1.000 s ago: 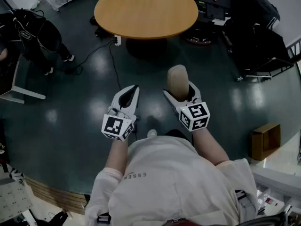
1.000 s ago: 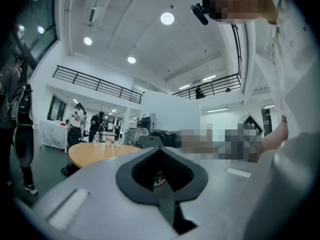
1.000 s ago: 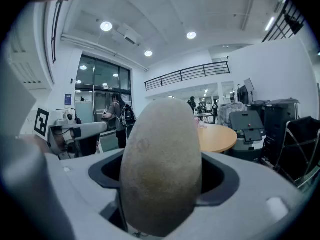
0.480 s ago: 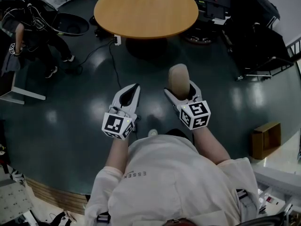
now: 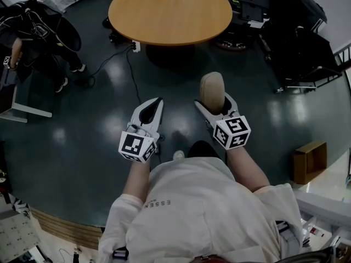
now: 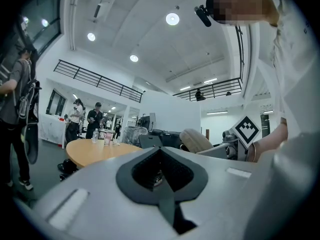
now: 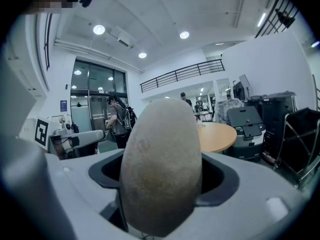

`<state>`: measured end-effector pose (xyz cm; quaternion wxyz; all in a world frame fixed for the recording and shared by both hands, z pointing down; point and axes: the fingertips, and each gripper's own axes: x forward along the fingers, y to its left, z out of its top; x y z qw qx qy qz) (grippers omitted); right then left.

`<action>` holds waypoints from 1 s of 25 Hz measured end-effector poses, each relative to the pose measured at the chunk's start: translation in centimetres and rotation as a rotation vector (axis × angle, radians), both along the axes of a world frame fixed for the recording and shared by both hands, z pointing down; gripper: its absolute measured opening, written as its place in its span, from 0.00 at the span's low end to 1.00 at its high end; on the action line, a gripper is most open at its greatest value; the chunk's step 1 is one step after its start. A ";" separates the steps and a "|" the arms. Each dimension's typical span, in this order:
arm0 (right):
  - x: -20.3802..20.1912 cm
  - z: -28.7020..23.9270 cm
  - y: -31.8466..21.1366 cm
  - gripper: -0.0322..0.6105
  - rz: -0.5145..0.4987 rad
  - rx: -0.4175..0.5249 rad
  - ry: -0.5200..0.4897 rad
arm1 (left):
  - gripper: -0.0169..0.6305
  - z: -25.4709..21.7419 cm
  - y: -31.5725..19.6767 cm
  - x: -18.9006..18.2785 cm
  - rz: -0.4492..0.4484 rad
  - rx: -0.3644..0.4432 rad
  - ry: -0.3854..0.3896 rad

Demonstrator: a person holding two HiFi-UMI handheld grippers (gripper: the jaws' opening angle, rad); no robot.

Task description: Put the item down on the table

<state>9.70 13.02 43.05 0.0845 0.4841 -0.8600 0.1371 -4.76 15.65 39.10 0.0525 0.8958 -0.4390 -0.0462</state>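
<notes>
I see my right gripper clamped on a tan egg-shaped item, which stands upright between its jaws. A round wooden table lies ahead, slightly right.

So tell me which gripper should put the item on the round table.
Right. The right gripper clamps the tan oval item in its jaws; the left gripper is shut and empty. The table lies ahead.
</notes>
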 end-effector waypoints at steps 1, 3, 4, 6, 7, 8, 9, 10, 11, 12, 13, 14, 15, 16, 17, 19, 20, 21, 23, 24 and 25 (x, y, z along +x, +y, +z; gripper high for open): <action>-0.1 -0.1 -0.2 0.65 0.000 0.001 0.000 | 0.05 0.1 -0.2 -0.2 -0.001 -0.004 0.002; -0.2 -0.4 -0.6 0.65 0.000 0.001 -0.005 | 0.05 0.3 -0.5 -0.4 -0.004 -0.014 0.006; -0.1 -0.5 -0.9 0.65 -0.001 0.002 -0.007 | 0.05 0.4 -0.7 -0.5 -0.005 -0.018 0.009; 0.0 -0.6 -1.8 0.64 -0.009 0.004 -0.011 | 0.05 0.7 -1.2 -0.4 -0.007 -0.025 0.009; 0.1 -0.6 -2.3 0.64 -0.013 0.004 -0.014 | 0.05 1.0 -1.5 -0.4 -0.011 -0.029 0.010; 0.1 -0.6 -2.9 0.64 -0.018 0.004 -0.015 | 0.05 1.2 -1.9 -0.5 -0.017 -0.035 0.011; 0.2 -0.5 -3.5 0.64 -0.022 0.004 -0.017 | 0.05 1.5 -2.4 -0.6 -0.023 -0.041 0.013; 0.2 -0.4 -4.2 0.64 -0.026 0.002 -0.019 | 0.05 1.7 -3.1 -0.7 -0.030 -0.045 0.015; 0.1 -0.3 -5.1 0.64 -0.032 -0.001 -0.022 | 0.05 1.9 -3.9 -0.9 -0.038 -0.049 0.015; 0.1 -0.1 -6.1 0.64 -0.038 -0.006 -0.025 | 0.05 2.0 -4.7 -1.0 -0.046 -0.052 0.015; 0.0 0.1 -7.1 0.64 -0.045 -0.011 -0.028 | 0.05 2.1 -5.7 -1.2 -0.054 -0.054 0.013; -0.1 0.3 -8.2 0.64 -0.052 -0.016 -0.032 | 0.05 2.1 -6.8 -1.3 -0.062 -0.057 0.009; -0.2 0.5 -9.4 0.64 -0.057 -0.022 -0.038 | 0.05 2.1 -7.8 -1.5 -0.068 -0.060 0.002; -0.3 0.5 -10.7 0.64 -0.062 -0.027 -0.044 | 0.05 2.0 -9.0 -1.6 -0.073 -0.064 -0.005; -0.4 0.6 -12.0 0.64 -0.065 -0.032 -0.049 | 0.05 1.9 -10.3 -1.7 -0.077 -0.067 -0.010; -0.3 0.5 -15.3 0.64 -0.067 -0.036 -0.048 | 0.05 1.7 -13.4 -1.6 -0.082 -0.067 -0.016; -0.2 0.6 -17.0 0.64 -0.067 -0.037 -0.041 | 0.05 1.6 -15.0 -1.6 -0.084 -0.066 -0.015; -0.1 0.6 -18.7 0.64 -0.068 -0.038 -0.032 | 0.05 1.5 -16.8 -1.7 -0.088 -0.067 -0.014; 0.1 0.8 -22.2 0.64 -0.073 -0.043 -0.026 | 0.05 1.4 -20.3 -1.6 -0.097 -0.069 -0.012; 0.4 0.8 -23.9 0.64 -0.075 -0.046 -0.030 | 0.05 1.3 -22.1 -1.5 -0.101 -0.068 -0.011; 0.7 0.9 -25.7 0.64 -0.076 -0.048 -0.034 | 0.05 1.2 -23.9 -1.3 -0.105 -0.066 -0.009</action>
